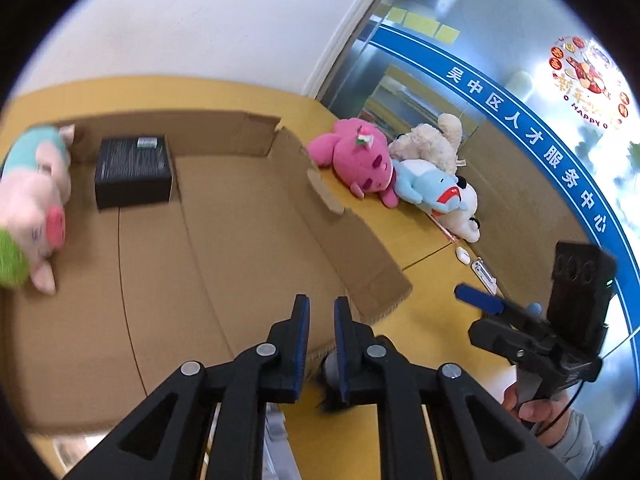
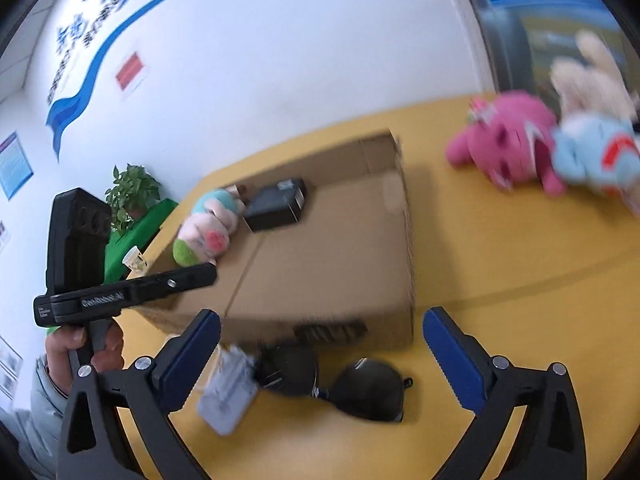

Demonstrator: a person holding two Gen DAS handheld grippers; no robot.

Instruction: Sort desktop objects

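Yellow table [image 2: 520, 280]. On it: open cardboard box [image 2: 320, 280], centre; plush toys [image 2: 516, 144], upper right; black sunglasses [image 2: 368, 390] and grey pack [image 2: 228, 396], lower centre.

A blue band [image 1: 532, 136] runs across the glass wall from about twelve o'clock down to four o'clock in the left wrist view and carries white characters: 吴中区人才服务中心. At two o'clock on the same glass, a round red and gold sticker [image 1: 586, 80] bears 新年 and, beneath it, "HAPPY", with the rest cut off or too small. In the right wrist view, at nine o'clock, the left hand-held gripper [image 2: 132, 296] shows white lettering on its black body that seems to read "GenRobot.AI". The wall posters are too blurred to read.
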